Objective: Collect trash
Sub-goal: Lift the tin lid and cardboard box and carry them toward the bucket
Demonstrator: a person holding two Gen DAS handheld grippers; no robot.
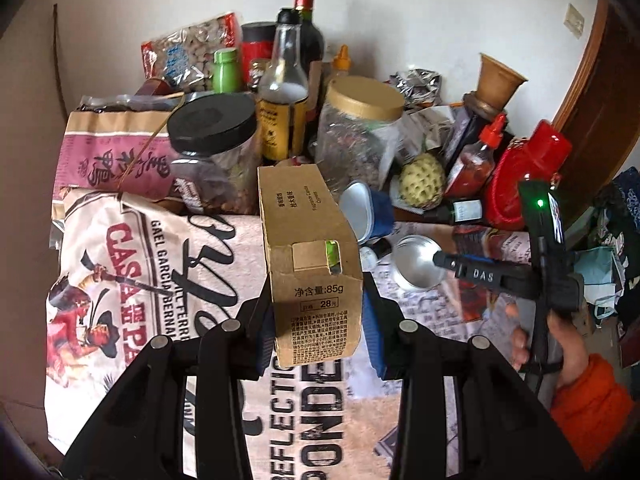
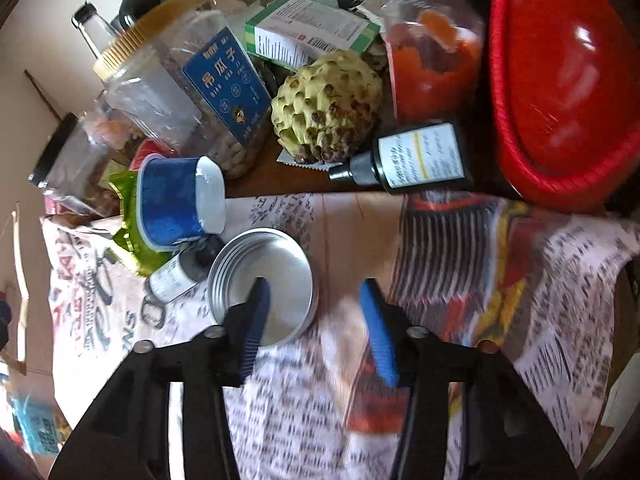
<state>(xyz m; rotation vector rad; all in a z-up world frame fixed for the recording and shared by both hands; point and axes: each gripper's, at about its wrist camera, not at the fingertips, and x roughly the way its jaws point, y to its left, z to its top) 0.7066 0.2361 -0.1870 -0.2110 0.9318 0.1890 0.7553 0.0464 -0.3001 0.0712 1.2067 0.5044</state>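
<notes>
Cluttered with jars, bottles and packets toward its far edge, the desk (image 1: 312,432) wears a printed cloth. From the left wrist, the left hand-held gripper (image 1: 318,332) clenches a stiff brown cardboard box (image 1: 308,256), lifted clear, presumably as trash. From the right wrist, the right hand-held gripper (image 2: 316,320) stands released, one finger over a shallow round metal tin (image 2: 276,268) near a toppled blue plastic cup (image 2: 176,200).

One brown carton (image 1: 312,264); two lidded clear jars (image 1: 212,152); one wine bottle (image 1: 308,20); one round tin (image 2: 264,284); one custard apple (image 2: 328,106); one blue cup (image 2: 176,204).
</notes>
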